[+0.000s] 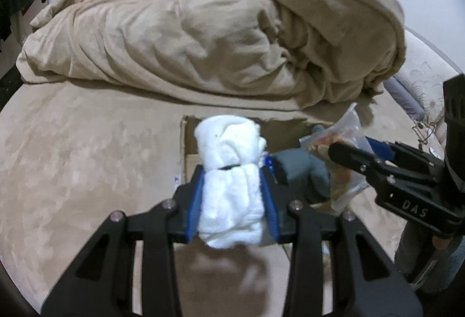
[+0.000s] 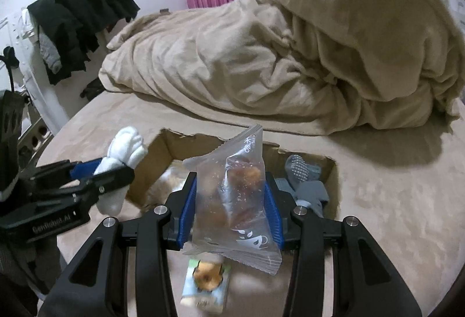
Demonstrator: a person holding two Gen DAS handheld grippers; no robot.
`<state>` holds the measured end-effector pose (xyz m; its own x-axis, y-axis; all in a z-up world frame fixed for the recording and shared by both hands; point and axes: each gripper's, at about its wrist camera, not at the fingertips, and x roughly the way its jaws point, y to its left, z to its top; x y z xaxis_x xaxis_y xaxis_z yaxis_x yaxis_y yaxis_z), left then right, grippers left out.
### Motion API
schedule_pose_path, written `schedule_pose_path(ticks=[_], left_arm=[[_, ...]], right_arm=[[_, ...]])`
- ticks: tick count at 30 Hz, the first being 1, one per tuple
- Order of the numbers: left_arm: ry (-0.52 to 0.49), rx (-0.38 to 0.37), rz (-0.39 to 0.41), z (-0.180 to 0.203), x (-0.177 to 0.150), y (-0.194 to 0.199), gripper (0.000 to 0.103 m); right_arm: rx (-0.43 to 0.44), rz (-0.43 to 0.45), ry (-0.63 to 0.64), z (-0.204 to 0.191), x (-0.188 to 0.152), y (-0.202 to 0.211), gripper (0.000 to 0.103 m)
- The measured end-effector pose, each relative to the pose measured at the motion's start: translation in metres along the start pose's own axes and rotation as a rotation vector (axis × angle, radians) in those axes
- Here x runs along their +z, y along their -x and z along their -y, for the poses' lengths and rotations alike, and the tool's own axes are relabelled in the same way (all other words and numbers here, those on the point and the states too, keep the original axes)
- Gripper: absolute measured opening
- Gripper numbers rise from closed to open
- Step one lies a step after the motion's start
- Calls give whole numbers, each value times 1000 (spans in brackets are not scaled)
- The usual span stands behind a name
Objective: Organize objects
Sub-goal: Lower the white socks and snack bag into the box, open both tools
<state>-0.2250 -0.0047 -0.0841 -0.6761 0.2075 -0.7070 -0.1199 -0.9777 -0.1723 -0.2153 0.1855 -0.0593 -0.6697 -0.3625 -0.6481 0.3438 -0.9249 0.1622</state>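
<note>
Gripping a rolled white sock [image 1: 232, 183], the left tongs [image 1: 234, 192] are clamped on its sides above the bed [image 1: 72, 157]. Just past the sock, at 12 o'clock, lies an open box [image 1: 191, 148] with a grey sock [image 1: 302, 171] inside at 2 o'clock. The right tongs [image 1: 345, 154] enter from 3 o'clock, carrying a snack bag [image 1: 348, 128]. A heaped blanket [image 1: 218, 35] fills the far side.

From the right wrist, the right tongs [image 2: 231, 215] are clamped on the clear snack bag [image 2: 232, 194], held over the box [image 2: 162, 154]. Grey socks [image 2: 302, 180] sit at its 2 o'clock corner. The left tongs [image 2: 116, 171] hold the white sock [image 2: 125, 151] at 9 o'clock. A small packet [image 2: 206, 282] lies on the bed at 6 o'clock.
</note>
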Motion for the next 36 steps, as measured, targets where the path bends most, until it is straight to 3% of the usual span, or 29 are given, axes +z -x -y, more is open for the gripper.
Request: schedule_pose_path(ticks=[9, 16, 19, 20, 23, 27, 36], left_arm=[[-37, 11, -56, -2, 9, -53, 38], [-53, 11, -85, 1, 10, -65, 42], [-49, 23, -67, 1, 12, -52, 43], [-47, 32, -57, 1, 13, -44, 44], [-48, 34, -47, 3, 14, -26, 50], [-35, 47, 5, 5, 10, 13, 77], [-2, 54, 77, 6, -12, 93, 85]], right_arm=[[8, -74, -65, 12, -10, -61, 45], [12, -79, -64, 9, -15, -71, 50], [3, -57, -64, 10, -14, -61, 70], [0, -48, -68, 11, -13, -58, 72], [-12, -19, -74, 11, -7, -39, 74], [-30, 17, -58, 4, -2, -10, 79], [-33, 75, -41, -17, -5, 61, 79]])
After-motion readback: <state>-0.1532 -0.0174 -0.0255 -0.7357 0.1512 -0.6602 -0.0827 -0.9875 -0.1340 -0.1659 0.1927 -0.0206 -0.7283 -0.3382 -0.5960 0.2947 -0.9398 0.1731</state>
